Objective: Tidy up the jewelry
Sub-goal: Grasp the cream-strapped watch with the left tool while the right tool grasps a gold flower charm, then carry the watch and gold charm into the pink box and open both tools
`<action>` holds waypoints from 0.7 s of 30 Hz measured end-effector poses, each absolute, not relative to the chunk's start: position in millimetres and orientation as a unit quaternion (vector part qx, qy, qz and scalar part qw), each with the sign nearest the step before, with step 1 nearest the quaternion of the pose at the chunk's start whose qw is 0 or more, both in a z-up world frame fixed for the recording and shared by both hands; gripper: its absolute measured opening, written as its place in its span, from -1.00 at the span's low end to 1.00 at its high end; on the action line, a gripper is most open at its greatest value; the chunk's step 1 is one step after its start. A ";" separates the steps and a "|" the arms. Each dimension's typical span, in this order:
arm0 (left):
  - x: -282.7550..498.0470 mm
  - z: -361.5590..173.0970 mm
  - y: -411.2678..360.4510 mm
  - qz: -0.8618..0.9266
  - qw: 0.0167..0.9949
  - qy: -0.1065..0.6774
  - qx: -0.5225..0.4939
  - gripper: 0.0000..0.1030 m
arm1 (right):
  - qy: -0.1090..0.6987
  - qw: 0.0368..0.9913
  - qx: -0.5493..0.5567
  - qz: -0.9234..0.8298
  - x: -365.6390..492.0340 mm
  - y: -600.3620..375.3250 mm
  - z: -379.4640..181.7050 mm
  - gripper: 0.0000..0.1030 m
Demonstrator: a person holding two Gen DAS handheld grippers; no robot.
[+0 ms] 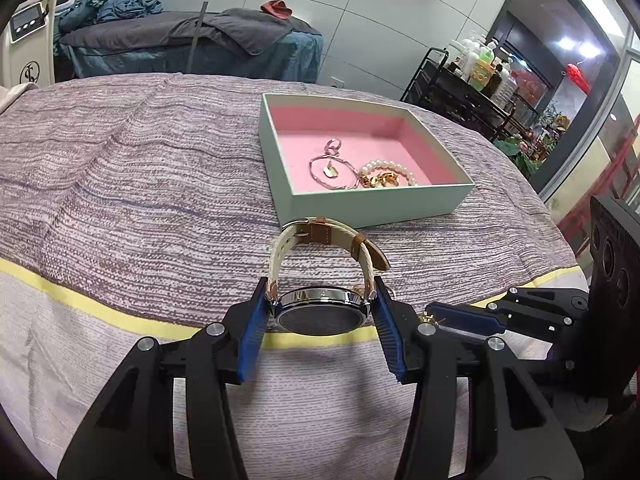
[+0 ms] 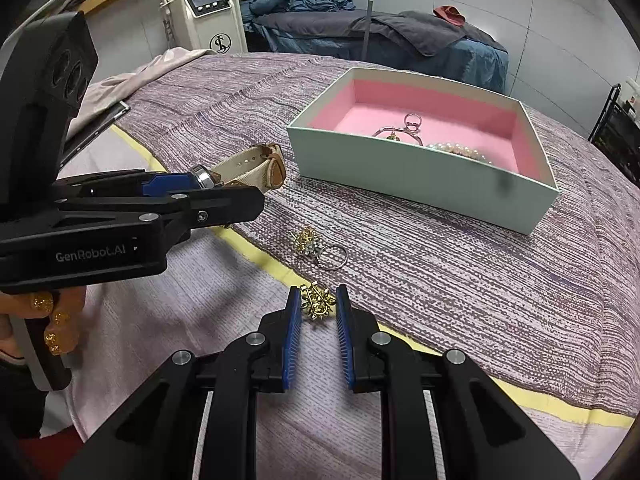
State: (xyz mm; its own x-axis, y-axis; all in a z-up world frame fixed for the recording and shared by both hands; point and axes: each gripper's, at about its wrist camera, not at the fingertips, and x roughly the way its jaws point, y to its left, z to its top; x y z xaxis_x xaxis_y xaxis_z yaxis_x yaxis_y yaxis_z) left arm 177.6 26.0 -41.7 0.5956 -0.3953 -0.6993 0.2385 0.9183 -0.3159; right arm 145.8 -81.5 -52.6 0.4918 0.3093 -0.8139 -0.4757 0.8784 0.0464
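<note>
My left gripper (image 1: 320,300) is shut on a watch (image 1: 320,312) with a cream and brown strap, holding it by its case just above the bedspread; it also shows in the right wrist view (image 2: 248,164). My right gripper (image 2: 318,300) is partly open, its pads either side of a gold earring (image 2: 318,302) on the cloth, not clearly touching it. A second gold earring (image 2: 305,239) and a silver ring (image 2: 333,257) lie beyond. The mint box with pink lining (image 1: 376,208) (image 2: 420,172) holds a ring, a chain bracelet and a pearl bracelet (image 1: 386,168).
A purple woven bedspread (image 1: 140,184) with a yellow stripe covers the surface. Behind stand a massage bed with blue sheets (image 1: 192,48), a white machine (image 2: 208,12) and a black cart of bottles (image 1: 476,80).
</note>
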 end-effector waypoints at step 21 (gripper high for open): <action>211.4 -4.6 -8.2 -0.208 0.896 0.391 -0.035 -0.03 | 0.393 0.897 -0.073 0.190 172.0 -127.7 -5.4 -0.67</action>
State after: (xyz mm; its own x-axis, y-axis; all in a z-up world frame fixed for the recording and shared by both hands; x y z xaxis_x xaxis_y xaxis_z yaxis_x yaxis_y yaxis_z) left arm 211.4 -8.2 -4.6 0.6079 -0.4009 -0.6854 0.3455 0.9107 -0.2262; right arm 172.0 -127.7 -5.4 0.6187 0.2832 -0.7328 -0.3979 0.9172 0.0184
